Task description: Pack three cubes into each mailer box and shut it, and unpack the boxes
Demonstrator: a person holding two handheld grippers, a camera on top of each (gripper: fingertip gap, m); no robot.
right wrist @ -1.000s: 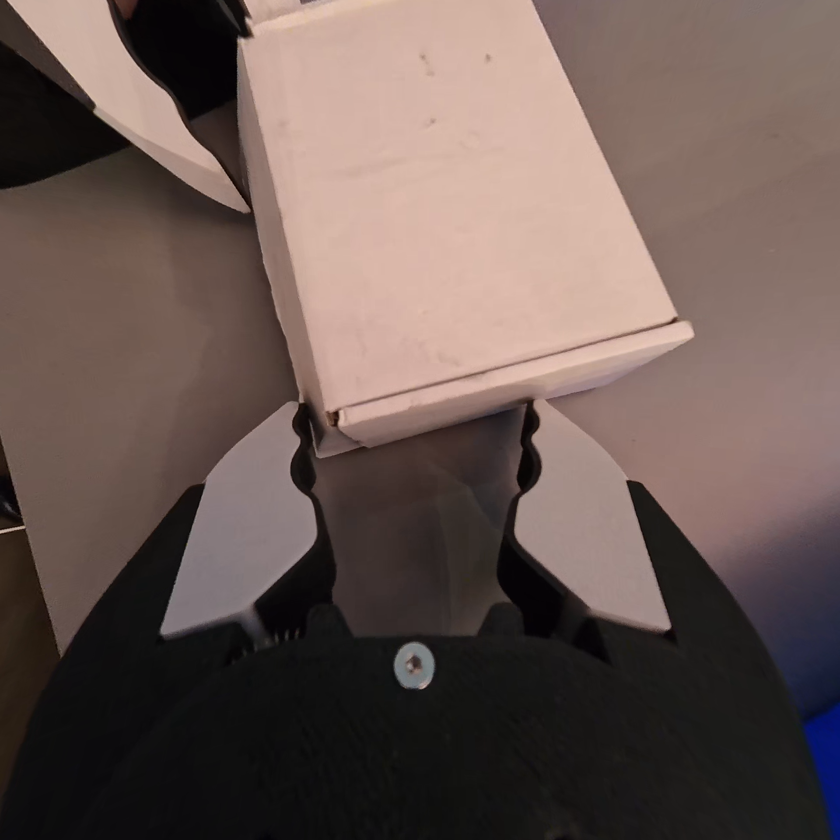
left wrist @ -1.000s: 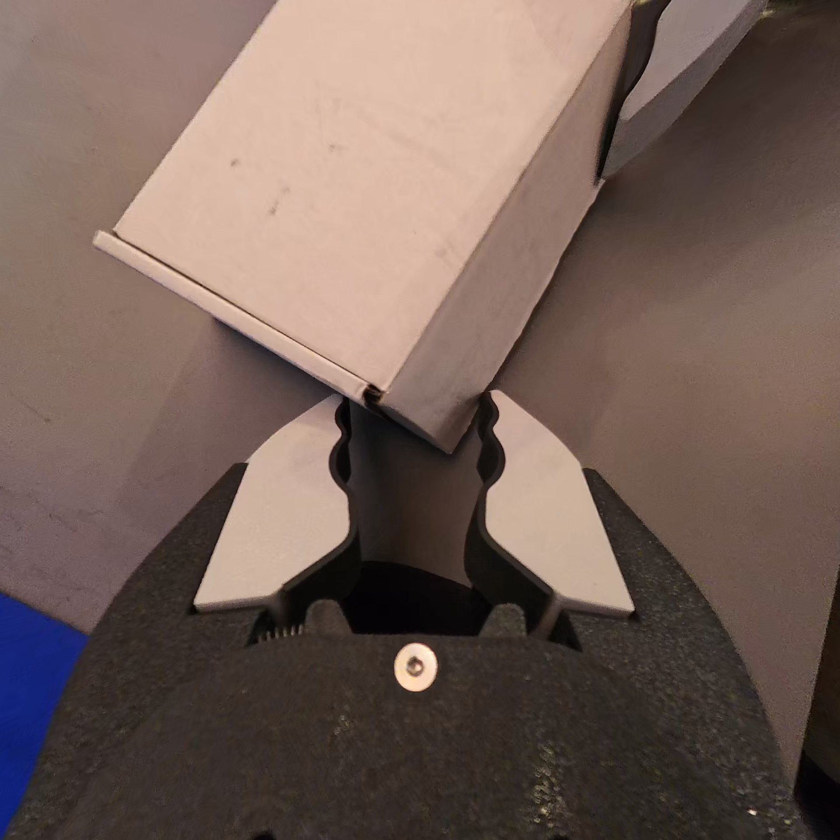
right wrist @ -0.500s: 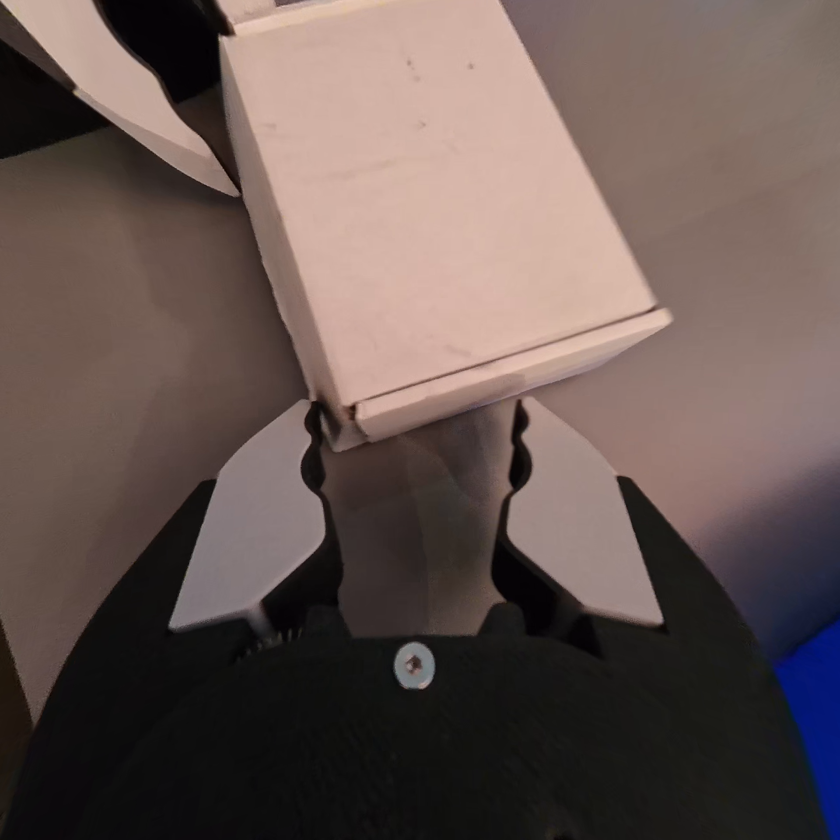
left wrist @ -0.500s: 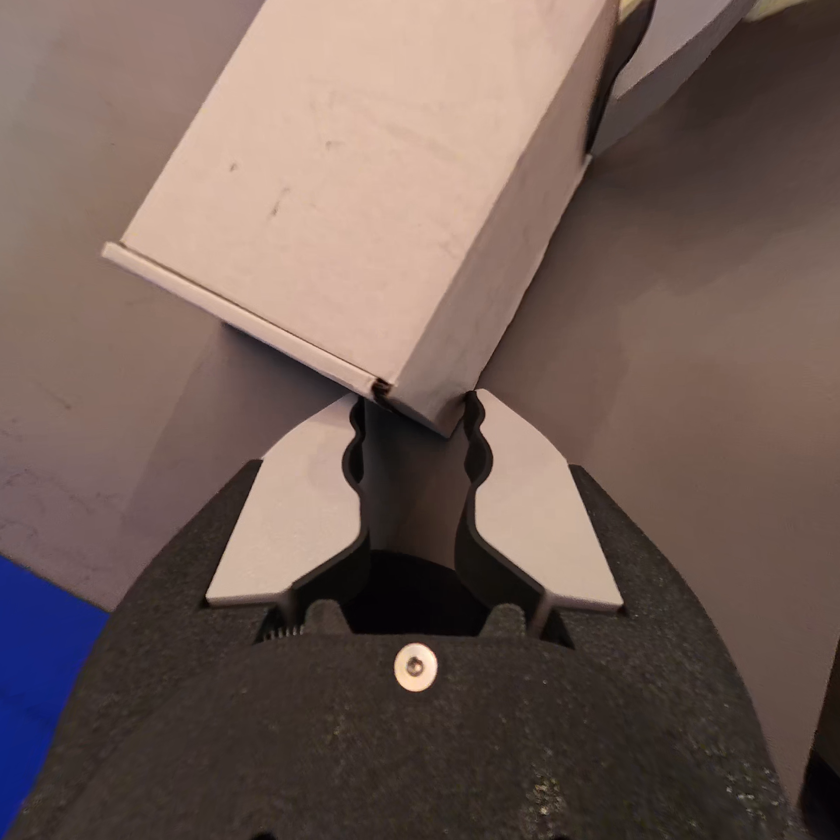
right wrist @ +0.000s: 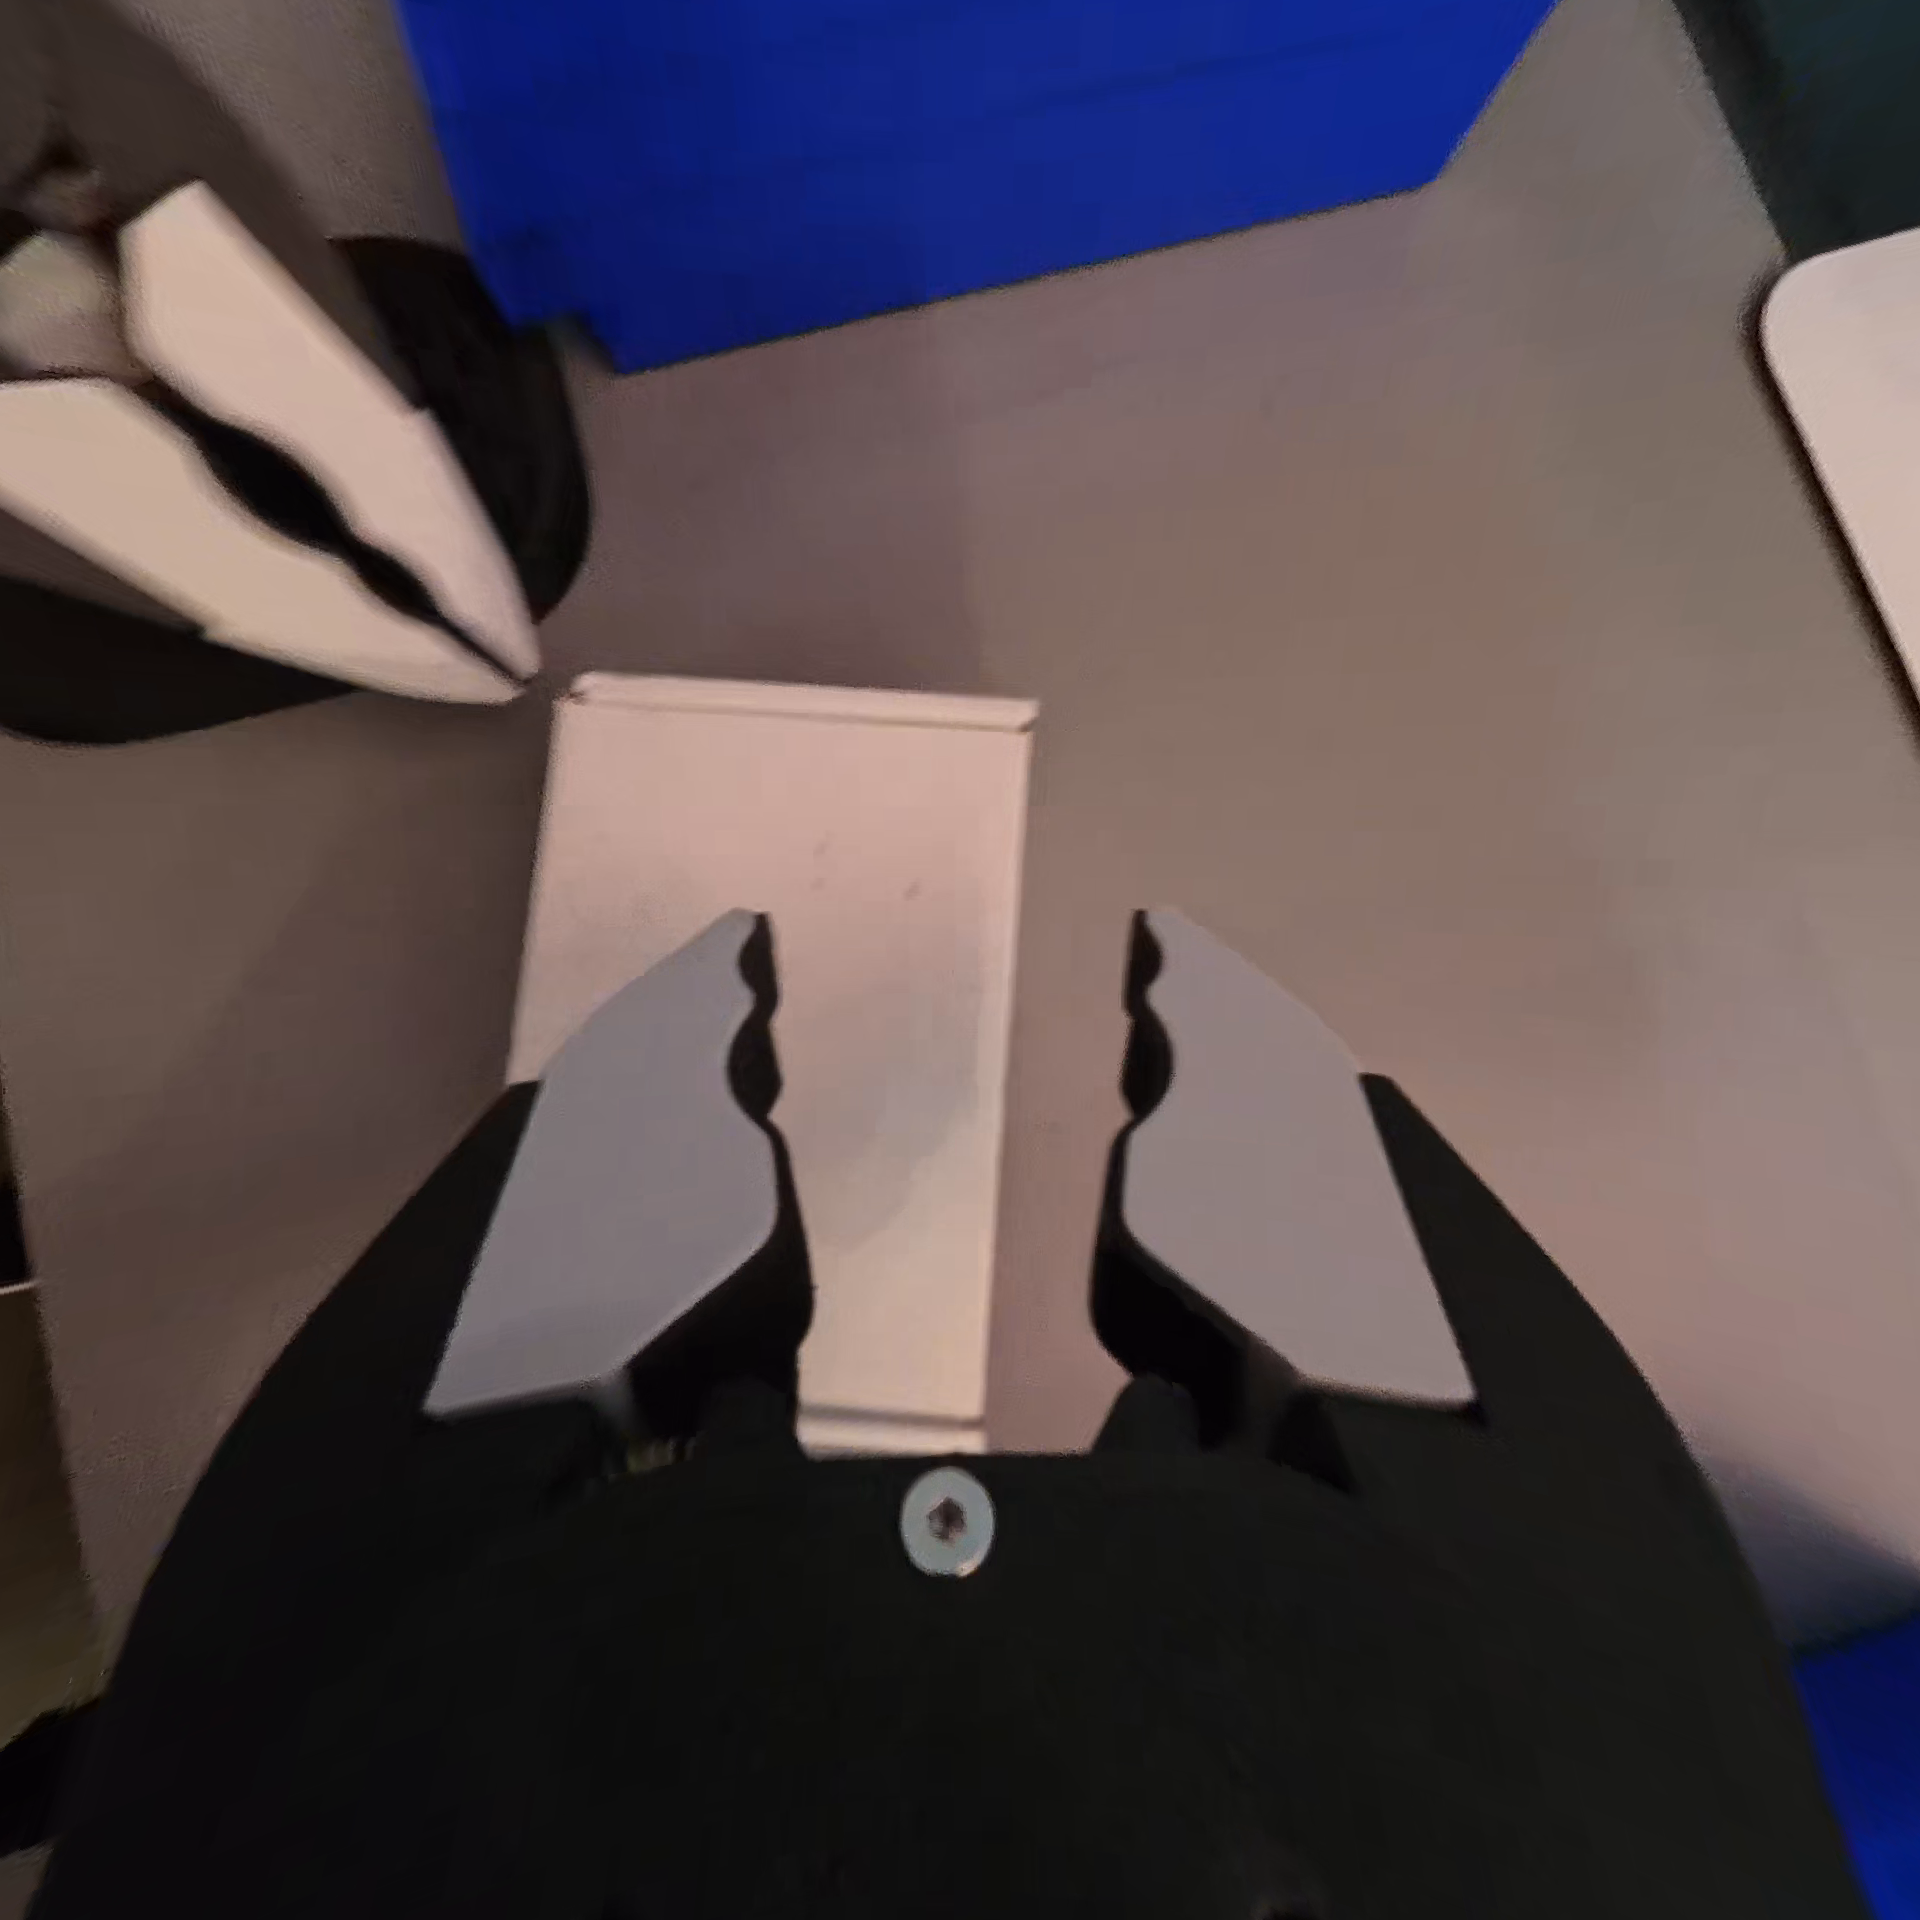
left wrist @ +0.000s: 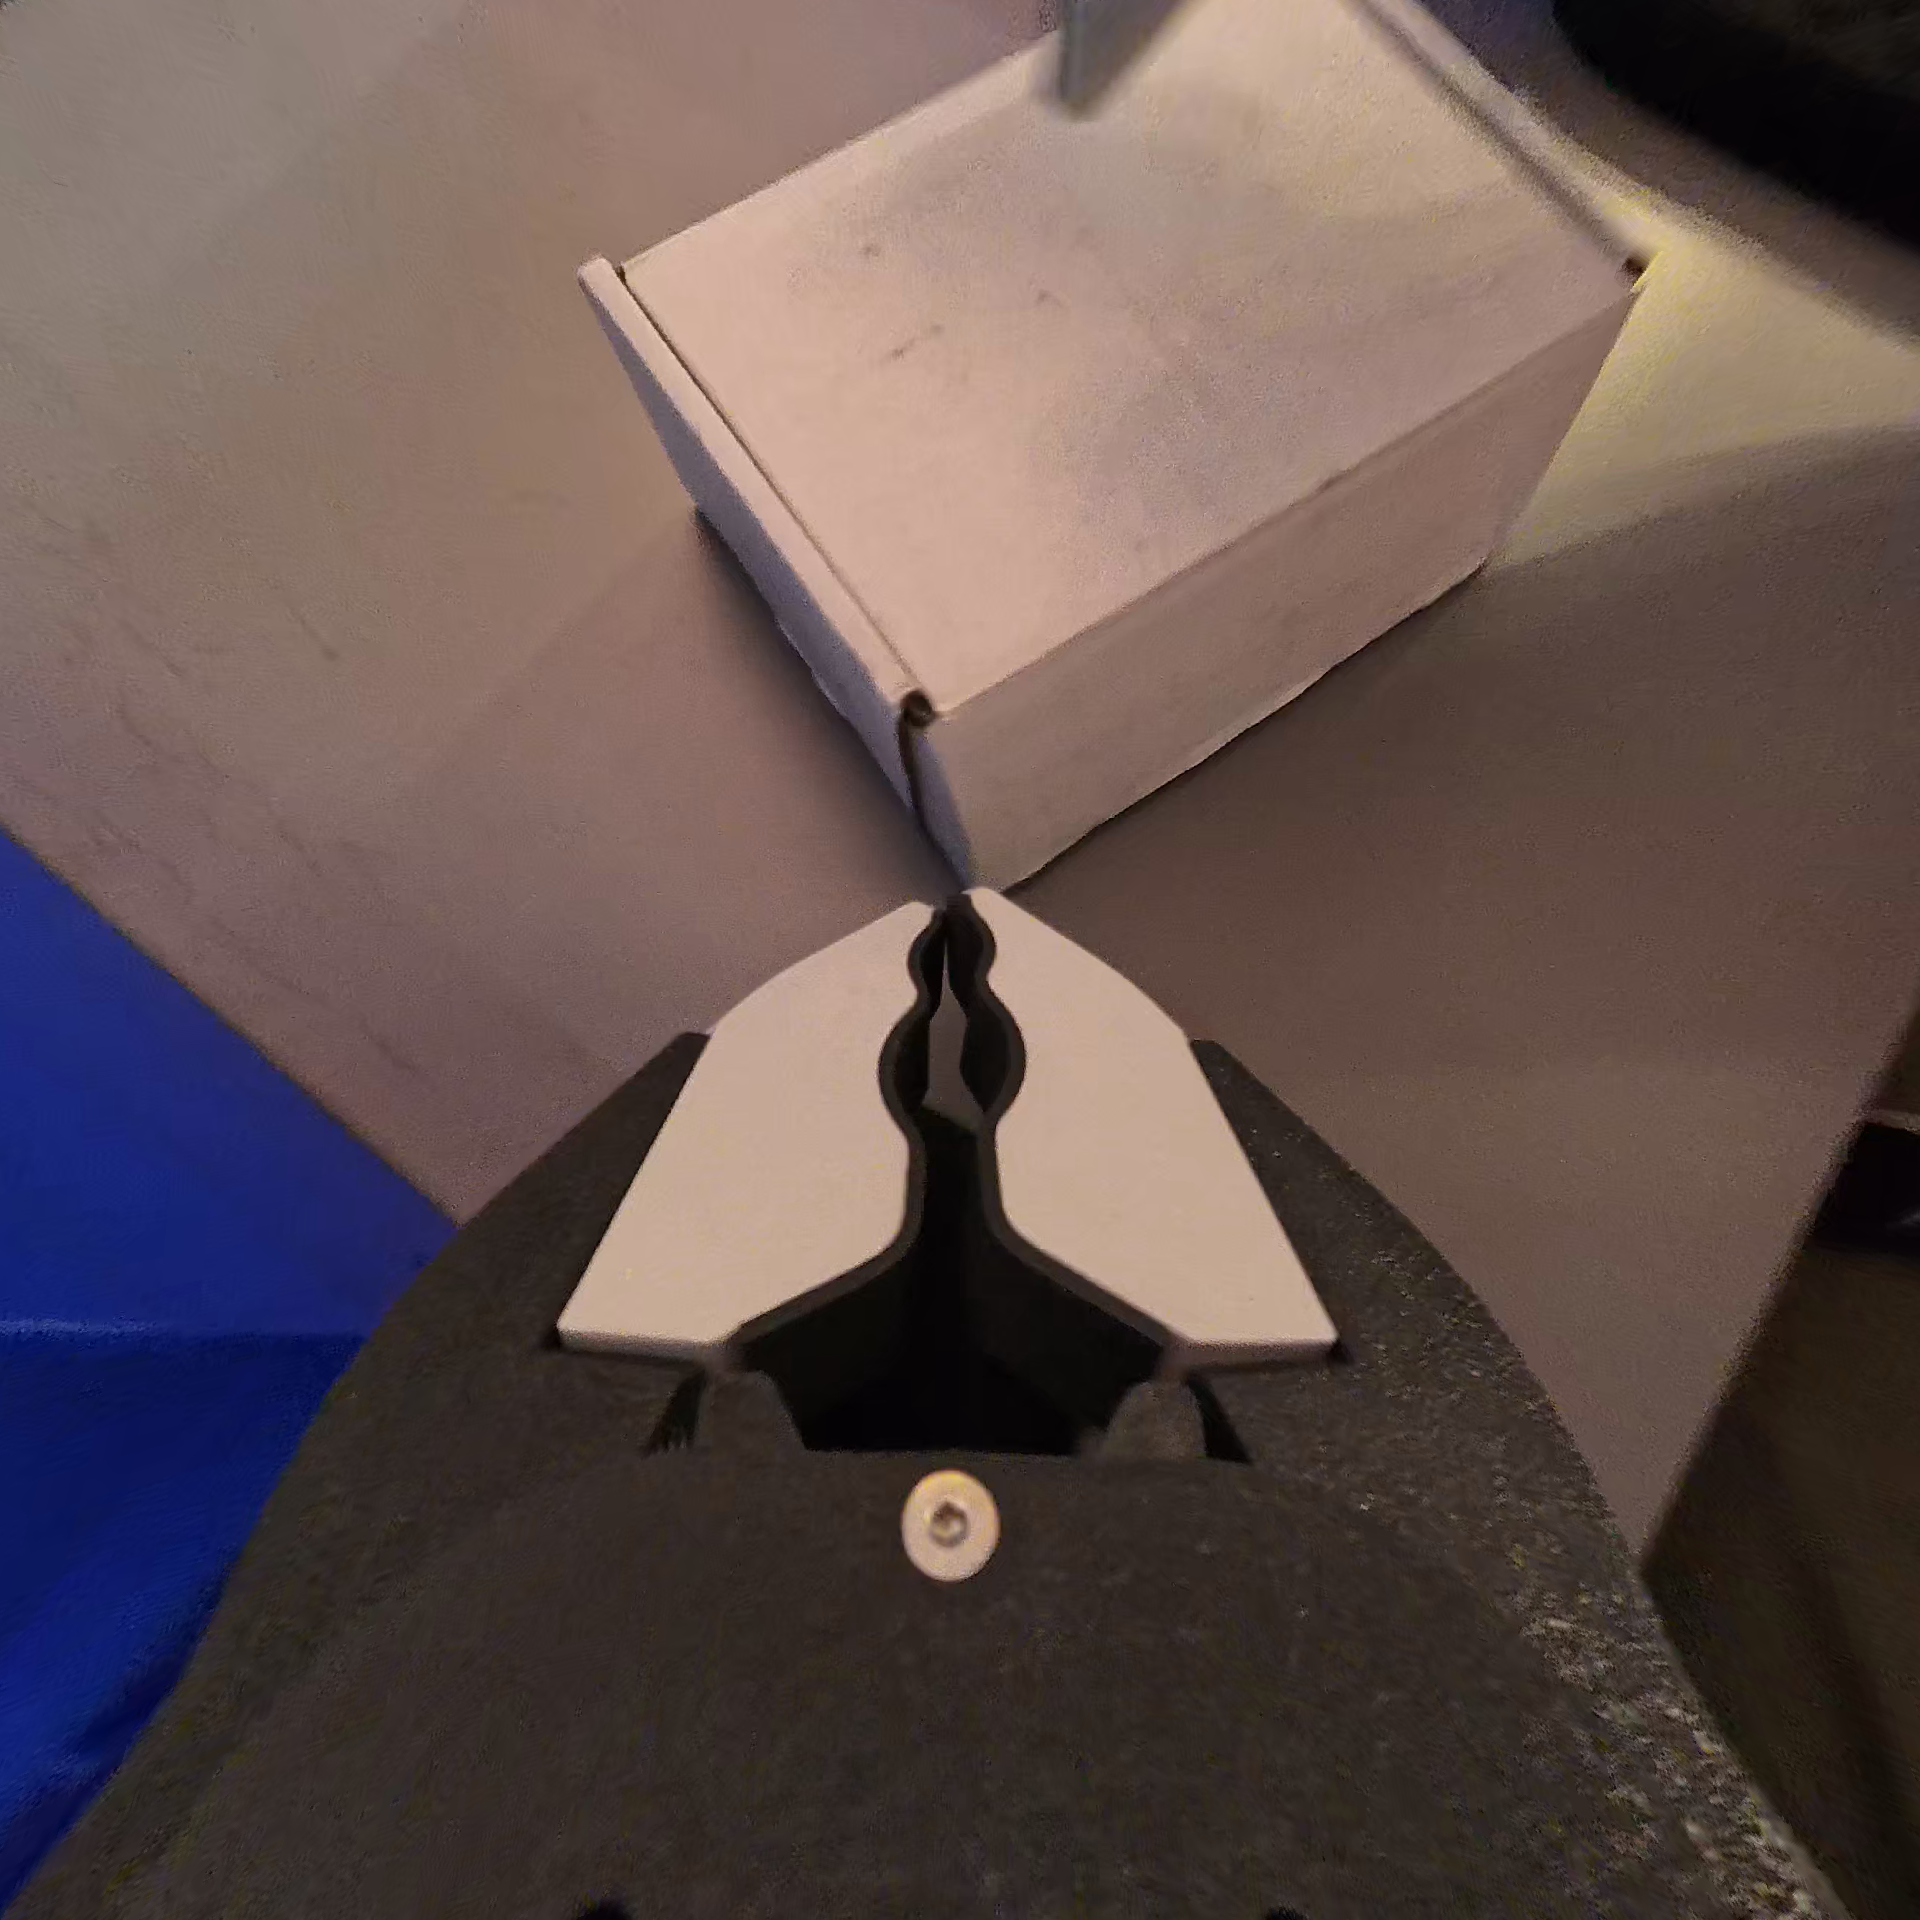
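A white mailer box [left wrist: 1091,468] lies closed on the grey table [left wrist: 364,520]. My left gripper [left wrist: 951,914] is shut and empty, its tips right at the box's near bottom corner. In the right wrist view the same gripper [right wrist: 514,670] points at the far left corner of the box [right wrist: 779,831]. My right gripper [right wrist: 951,925] is open and empty, held above the box lid with the fingers apart over it. A tip of it shows at the top of the left wrist view [left wrist: 1091,52]. No cubes are in view.
A blue bin [right wrist: 935,156] stands beyond the box, and also shows at the left of the left wrist view [left wrist: 156,1195]. A white rounded object [right wrist: 1849,416] sits at the right edge. The table's edge [left wrist: 1766,1299] drops off on the right. The white rounded object [right wrist: 1849,416] is closer to my right gripper, around 30 cm from its tips; the left tips are 40 cm off.
My left gripper has shut and drawn back to the box's corner. My right gripper has left the box's end, risen above the lid and opened wider.
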